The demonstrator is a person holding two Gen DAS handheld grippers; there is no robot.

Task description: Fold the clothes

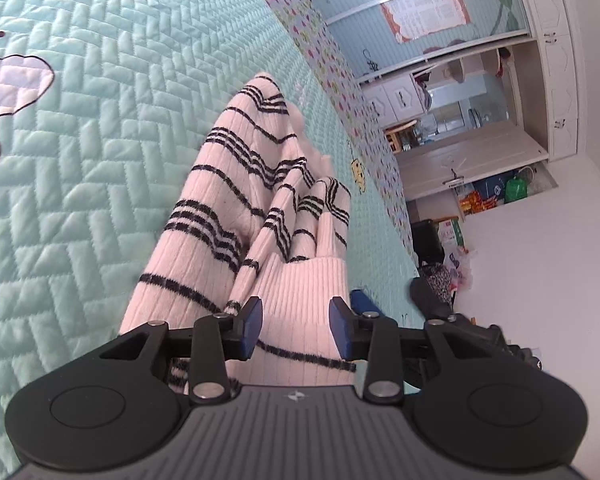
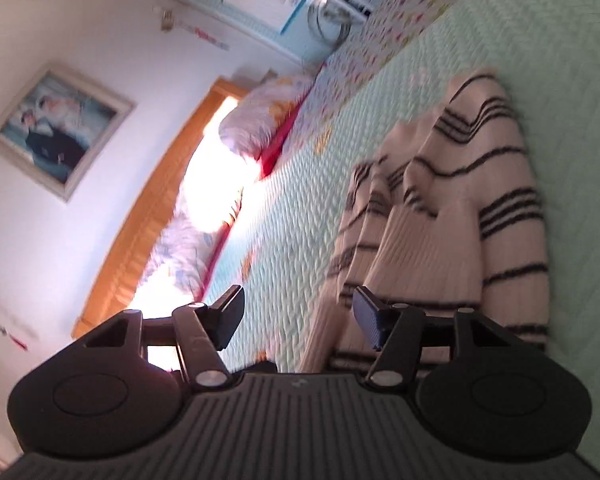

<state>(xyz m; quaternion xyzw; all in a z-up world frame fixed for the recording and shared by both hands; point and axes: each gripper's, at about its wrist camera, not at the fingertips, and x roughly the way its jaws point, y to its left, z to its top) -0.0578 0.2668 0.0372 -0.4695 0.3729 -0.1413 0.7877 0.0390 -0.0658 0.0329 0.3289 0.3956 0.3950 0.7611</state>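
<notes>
Bed (image 1: 80, 128): teal quilted cover, the surface that carries the work; a broad flat spread suits laying a garment out. Sweater (image 1: 236, 184): pale pink rib knit with black stripes, lying on the bed in a long bunched heap, sleeves and body gathered in loose ridges rather than squared flat; this would fit either a garment awaiting folding or one part-gathered. Its plain ribbed band lies nearest the grippers. Pillow (image 2: 260, 120): at the bed's head, well apart from the sweater. Left gripper (image 1: 295, 326): jaws parted wide, straddling the sweater's ribbed band, holding nothing; placed so, it could close on that edge. Right gripper (image 2: 298, 318): jaws also wide apart and empty, just beside the sweater's near end, over bare quilt. Writing: wall posters beyond the bed carry print too small to read; no brand legible on the sweater.
</notes>
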